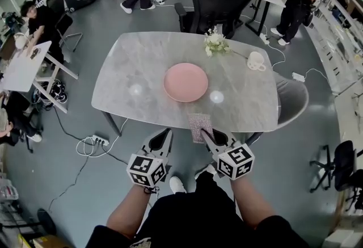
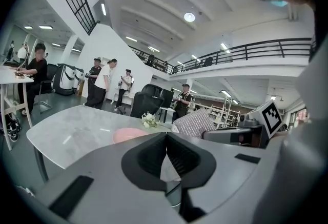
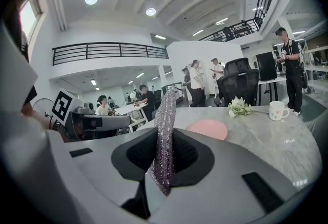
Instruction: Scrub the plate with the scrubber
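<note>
Two grippers are seen side by side just off the near edge of the table (image 1: 130, 68), above the floor rather than over its marble top. The right gripper (image 1: 205, 134) is clenched on the scrubber (image 1: 199, 126), a sparkly purplish pad that is pinched by its near end and is shown edge-on and upright between the jaws in the right gripper view. Its long axis is pointed toward the far side, and its far end is seen over the table's near edge. The left gripper (image 1: 168, 133) is closed, with nothing between its jaws. The pink plate (image 1: 186, 82) is laid flat near the middle of the table, well apart from both grippers, on their far side and a little left of the scrubber's line. Both grippers are placed about equally near it, but the pad is carried by the right one, so a reach forward and slightly left is judged to be called for, with the pad turned flat onto the plate. Nothing is seen on the bare stretch between pad and plate. White flowers (image 1: 215, 43) and a mug (image 1: 256, 61) are set at the far right, clear of that path. An office chair (image 1: 218, 5) and several people are found well beyond the table.
</note>
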`<move>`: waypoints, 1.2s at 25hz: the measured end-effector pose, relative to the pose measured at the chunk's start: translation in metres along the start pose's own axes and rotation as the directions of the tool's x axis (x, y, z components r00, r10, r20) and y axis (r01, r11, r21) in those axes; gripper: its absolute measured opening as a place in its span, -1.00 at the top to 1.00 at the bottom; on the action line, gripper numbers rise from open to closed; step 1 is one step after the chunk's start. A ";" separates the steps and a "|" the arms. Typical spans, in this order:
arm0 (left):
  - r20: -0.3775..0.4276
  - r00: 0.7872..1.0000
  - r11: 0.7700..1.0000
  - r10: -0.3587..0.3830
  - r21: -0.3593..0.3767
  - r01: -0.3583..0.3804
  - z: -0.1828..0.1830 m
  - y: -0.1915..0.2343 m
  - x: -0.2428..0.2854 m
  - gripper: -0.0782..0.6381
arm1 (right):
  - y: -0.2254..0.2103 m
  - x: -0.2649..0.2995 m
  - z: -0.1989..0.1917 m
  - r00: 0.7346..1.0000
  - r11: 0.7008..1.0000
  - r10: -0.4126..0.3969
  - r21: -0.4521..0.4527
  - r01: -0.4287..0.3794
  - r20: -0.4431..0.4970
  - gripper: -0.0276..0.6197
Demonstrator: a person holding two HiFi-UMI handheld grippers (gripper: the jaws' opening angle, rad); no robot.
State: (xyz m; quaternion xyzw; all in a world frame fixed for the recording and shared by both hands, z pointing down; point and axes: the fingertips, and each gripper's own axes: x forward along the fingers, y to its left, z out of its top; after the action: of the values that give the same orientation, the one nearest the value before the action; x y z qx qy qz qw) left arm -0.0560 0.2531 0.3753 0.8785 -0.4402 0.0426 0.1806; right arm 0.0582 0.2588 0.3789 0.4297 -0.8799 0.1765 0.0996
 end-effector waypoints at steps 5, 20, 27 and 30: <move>0.001 1.000 1.000 0.001 0.004 -0.001 0.000 -0.011 0.004 0.73 | -0.005 -0.011 0.002 1.000 1.000 0.000 0.000 0.000 0.015 0.70; -0.009 1.000 1.000 -0.012 0.017 0.013 0.002 -0.024 0.011 0.73 | -0.012 -0.025 -0.001 1.000 1.000 -0.009 0.015 0.009 0.019 0.70; -0.019 1.000 0.999 -0.022 0.028 0.023 0.001 -0.023 0.011 0.73 | -0.011 -0.023 -0.001 0.999 1.000 -0.014 0.018 0.014 0.029 0.70; -0.016 1.000 0.999 -0.023 0.026 0.024 0.002 -0.022 0.010 0.73 | -0.011 -0.023 0.000 1.000 1.000 -0.016 0.015 0.015 0.027 0.70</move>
State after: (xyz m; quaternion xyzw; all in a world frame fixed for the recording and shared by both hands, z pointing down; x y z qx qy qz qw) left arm -0.0326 0.2566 0.3694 0.8856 -0.4277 0.0532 0.1729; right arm 0.0807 0.2695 0.3738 0.4396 -0.8765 0.1764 0.0859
